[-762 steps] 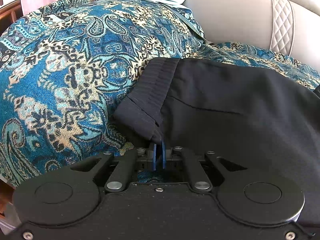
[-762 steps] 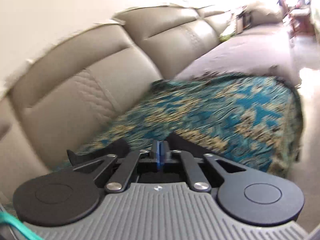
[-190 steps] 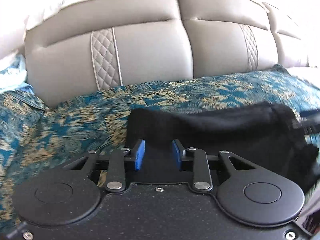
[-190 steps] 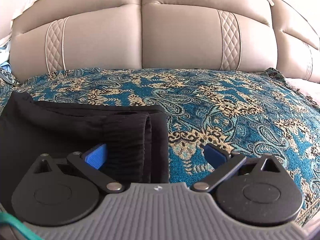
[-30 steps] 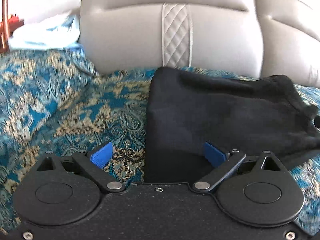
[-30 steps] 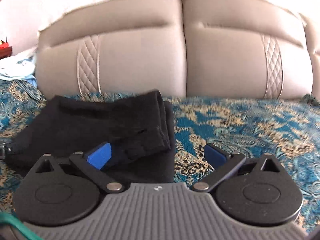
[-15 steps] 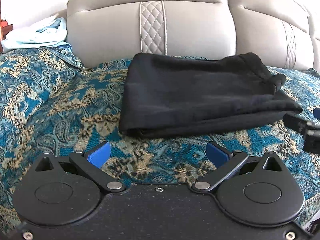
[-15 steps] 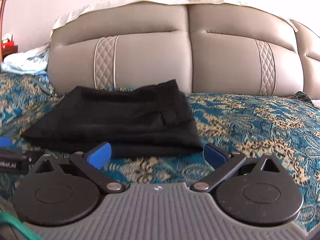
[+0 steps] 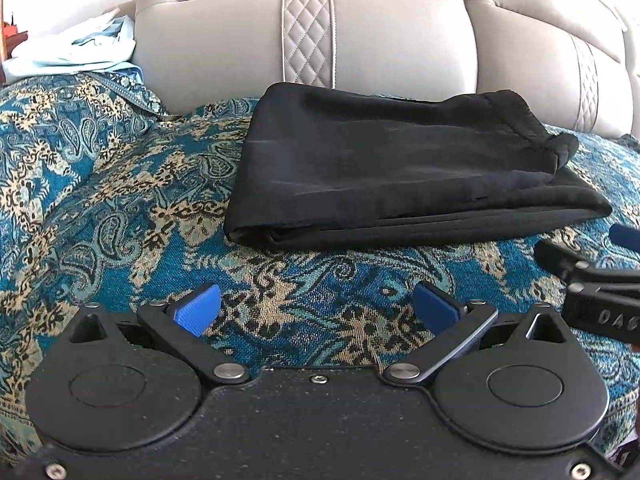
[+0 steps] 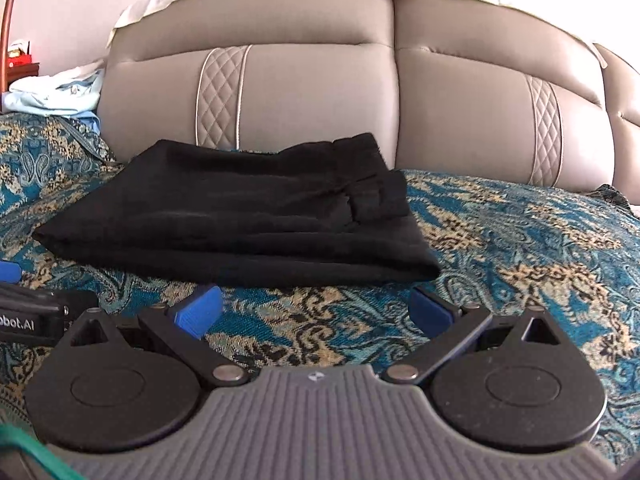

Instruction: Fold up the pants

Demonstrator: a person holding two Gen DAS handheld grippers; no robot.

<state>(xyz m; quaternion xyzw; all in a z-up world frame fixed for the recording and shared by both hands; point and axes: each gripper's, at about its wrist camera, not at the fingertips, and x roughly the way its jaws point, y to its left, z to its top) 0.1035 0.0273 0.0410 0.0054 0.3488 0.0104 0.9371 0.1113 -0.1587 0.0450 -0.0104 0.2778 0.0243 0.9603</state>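
Black pants [image 9: 384, 176] lie folded into a flat, layered rectangle on a teal and gold paisley sofa cover [image 9: 120, 184], just ahead of both claws and in front of the beige leather backrest [image 9: 380, 36]. They look soft, limp and light, likely to sag and slide out of shape if lifted by one corner; the stacked fold edge nearest the claws, or the two ends together, seems the safest place to take hold. The left claw [image 9: 316, 309] has its blue pads spread wide, holding nothing, with only patterned cover between them. The right claw [image 10: 316, 309] is likewise wide apart and empty, a little short of the pants. Pale blue cloth [image 10: 56, 92] sits far off to the left.
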